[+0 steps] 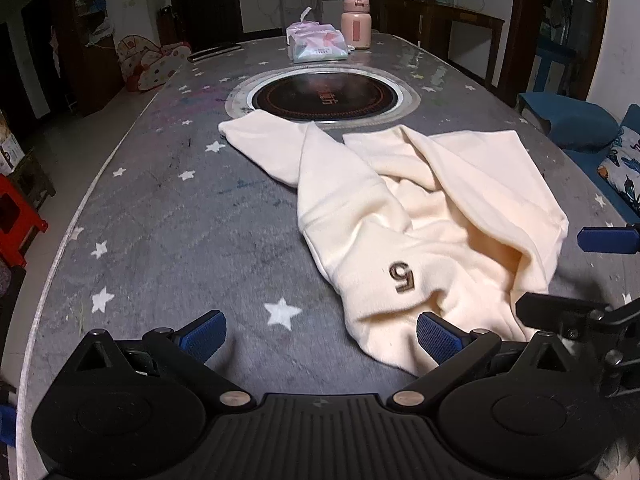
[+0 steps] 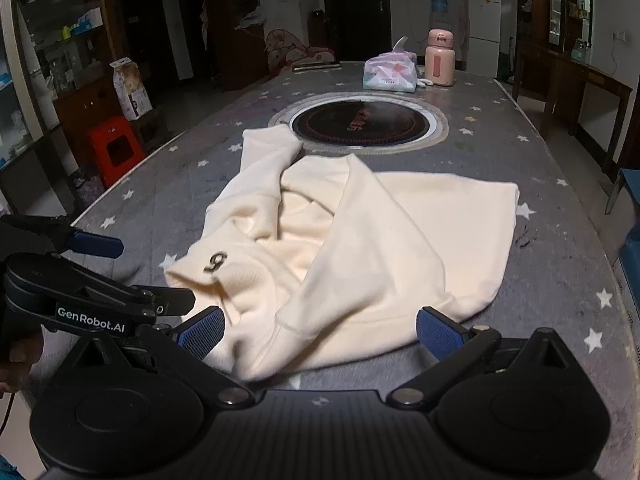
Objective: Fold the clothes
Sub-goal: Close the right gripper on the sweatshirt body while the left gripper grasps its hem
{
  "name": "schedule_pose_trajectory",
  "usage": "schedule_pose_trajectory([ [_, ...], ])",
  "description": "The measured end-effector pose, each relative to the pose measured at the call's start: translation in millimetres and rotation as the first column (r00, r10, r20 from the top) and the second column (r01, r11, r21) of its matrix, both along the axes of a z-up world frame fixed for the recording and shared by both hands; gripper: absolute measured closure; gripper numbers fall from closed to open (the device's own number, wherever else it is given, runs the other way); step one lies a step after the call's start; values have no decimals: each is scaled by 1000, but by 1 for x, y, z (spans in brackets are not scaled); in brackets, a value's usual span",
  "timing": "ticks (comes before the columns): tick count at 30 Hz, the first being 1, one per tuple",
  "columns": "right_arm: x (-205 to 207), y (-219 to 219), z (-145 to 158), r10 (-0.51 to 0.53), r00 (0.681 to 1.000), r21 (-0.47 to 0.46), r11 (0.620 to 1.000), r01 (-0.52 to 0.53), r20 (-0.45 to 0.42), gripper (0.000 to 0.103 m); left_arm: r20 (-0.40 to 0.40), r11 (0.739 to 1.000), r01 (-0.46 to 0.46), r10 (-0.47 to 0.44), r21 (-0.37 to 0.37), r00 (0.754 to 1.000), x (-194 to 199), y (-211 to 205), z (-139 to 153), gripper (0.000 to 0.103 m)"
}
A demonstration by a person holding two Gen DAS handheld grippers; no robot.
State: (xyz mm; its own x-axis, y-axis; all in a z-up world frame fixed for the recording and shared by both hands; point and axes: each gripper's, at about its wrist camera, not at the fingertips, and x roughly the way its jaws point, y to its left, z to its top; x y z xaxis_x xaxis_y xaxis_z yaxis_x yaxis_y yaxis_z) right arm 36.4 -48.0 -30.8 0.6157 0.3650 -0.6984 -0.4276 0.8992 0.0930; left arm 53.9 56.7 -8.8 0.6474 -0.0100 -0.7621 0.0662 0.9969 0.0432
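The left tool [image 1: 320,336] sits at the bottom of its own view with its two blue-padded fingers [image 1: 202,334] spread wide apart and nothing between them; bare grey star-printed bench [image 1: 160,220] shows in the gap. Its right finger lies just beside the near edge of a cream sweatshirt [image 1: 420,216], though whether it touches the cloth cannot be told.

The right tool [image 2: 320,334] fills the bottom of its own view, fingers [image 2: 438,332] likewise spread wide and gripping nothing. The near hem of the sweatshirt [image 2: 360,248] lies in the gap between them. Each tool also shows at the edge of the other's view: the right one at the right edge of the left view, the left one at the left edge of the right view, also apart there.

The sweatshirt lies crumpled on the middle of the bench, one sleeve reaching up toward a round black cooktop [image 1: 324,98] set in the surface. A dark embroidered mark [image 1: 401,276] sits on a fold near the bottom centre of the left view.

Beyond the cooktop, in the upper centre, stand a pink bottle [image 1: 356,22] and a soft pack of tissues [image 1: 318,42], just beside each other. A red stool [image 2: 114,148] stands on the floor at the left of the right view.
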Motion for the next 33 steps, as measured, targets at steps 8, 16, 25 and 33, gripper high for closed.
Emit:
schedule_pose_trajectory([
  [8,28,-1,9,-13,1000,16,1000,13,25,4,22,999,-38,38,8,999,21,3,8,0],
  [16,75,6,4,-18,1000,16,1000,18,6,19,57,997,-68,66,34,996,52,5,17,0],
  [25,124,12,-12,-33,999,39,999,34,-42,29,52,998,-41,38,47,998,90,6,19,0],
  [33,159,11,-26,-26,996,78,996,33,-81,44,51,1000,-15,14,9,999,123,8,20,2],
])
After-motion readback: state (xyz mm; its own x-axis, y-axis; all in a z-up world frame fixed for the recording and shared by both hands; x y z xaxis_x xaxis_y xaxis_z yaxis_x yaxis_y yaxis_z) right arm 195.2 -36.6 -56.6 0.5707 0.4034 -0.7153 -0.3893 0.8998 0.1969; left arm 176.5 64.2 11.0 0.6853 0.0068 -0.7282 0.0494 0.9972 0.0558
